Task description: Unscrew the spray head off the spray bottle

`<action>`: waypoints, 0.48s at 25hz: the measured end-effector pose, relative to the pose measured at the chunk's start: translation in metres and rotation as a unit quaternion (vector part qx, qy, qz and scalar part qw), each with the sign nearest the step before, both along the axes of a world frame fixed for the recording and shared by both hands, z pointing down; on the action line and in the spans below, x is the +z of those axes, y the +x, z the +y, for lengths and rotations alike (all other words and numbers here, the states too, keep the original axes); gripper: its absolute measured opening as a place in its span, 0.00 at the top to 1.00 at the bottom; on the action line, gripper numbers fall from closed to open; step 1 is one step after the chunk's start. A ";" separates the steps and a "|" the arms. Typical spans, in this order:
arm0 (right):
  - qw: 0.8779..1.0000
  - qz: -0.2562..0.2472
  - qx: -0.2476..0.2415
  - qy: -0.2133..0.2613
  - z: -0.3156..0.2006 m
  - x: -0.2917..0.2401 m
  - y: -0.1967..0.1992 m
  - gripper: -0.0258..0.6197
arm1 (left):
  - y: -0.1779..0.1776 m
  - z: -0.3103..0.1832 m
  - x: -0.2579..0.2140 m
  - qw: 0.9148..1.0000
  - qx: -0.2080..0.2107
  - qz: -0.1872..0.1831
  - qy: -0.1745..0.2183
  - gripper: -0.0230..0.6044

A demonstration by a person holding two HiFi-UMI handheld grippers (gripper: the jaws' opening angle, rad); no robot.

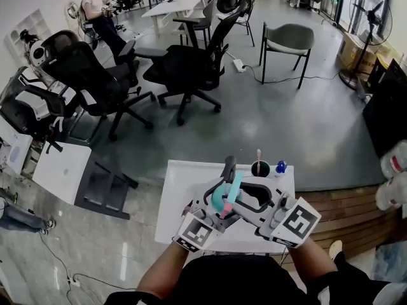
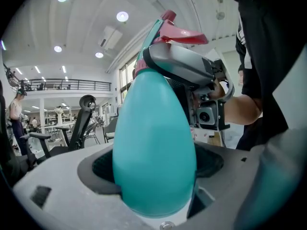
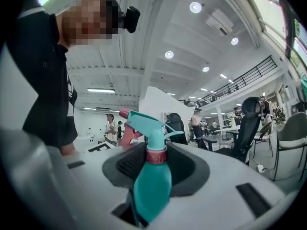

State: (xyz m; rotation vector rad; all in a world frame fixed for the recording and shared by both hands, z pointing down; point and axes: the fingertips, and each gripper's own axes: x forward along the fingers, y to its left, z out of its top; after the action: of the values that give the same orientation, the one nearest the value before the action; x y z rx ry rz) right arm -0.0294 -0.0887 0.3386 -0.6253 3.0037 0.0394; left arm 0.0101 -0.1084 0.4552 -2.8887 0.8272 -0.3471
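Holding a probably light, slippery spray bottle (image 2: 153, 147): left tool (image 2: 154, 186) clamps its belly, right tool (image 3: 156, 176) pinches the spray head (image 3: 144, 126) at its stiff collar (image 3: 156, 156).

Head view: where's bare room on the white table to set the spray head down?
Free: back-left part of the table, between its left edge and the black cup. Crowded: back-right corner, with the cup and a small blue item. The middle is hidden behind the held spray bottle.
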 end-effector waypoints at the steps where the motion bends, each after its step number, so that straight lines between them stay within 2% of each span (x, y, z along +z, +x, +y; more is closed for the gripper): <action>1: 1.000 0.001 -0.012 -0.004 0.004 -0.001 -0.001 0.74 | 0.002 0.003 -0.001 1.000 0.016 0.004 -0.001 0.28; 3: 0.999 0.006 -0.042 -0.021 0.013 -0.002 -0.002 0.74 | 0.008 0.014 -0.007 0.998 0.059 0.022 -0.013 0.28; 6: 0.995 0.012 -0.098 -0.016 0.027 -0.005 -0.005 0.74 | 0.015 0.033 -0.020 0.989 0.138 0.044 -0.028 0.28; 9: 0.986 0.018 -0.166 0.000 0.045 -0.010 -0.008 0.74 | 0.018 0.053 -0.024 0.976 0.216 0.035 -0.022 0.28; 12: 0.970 0.029 -0.240 0.013 0.066 -0.010 -0.006 0.74 | 0.025 0.074 -0.027 0.962 0.272 0.026 -0.007 0.28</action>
State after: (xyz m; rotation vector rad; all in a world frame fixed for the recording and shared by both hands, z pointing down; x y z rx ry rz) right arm -0.0350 -0.0229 0.3291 0.1169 3.1136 0.0687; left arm 0.0353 -0.0346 0.4283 -2.9876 0.0121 -0.2150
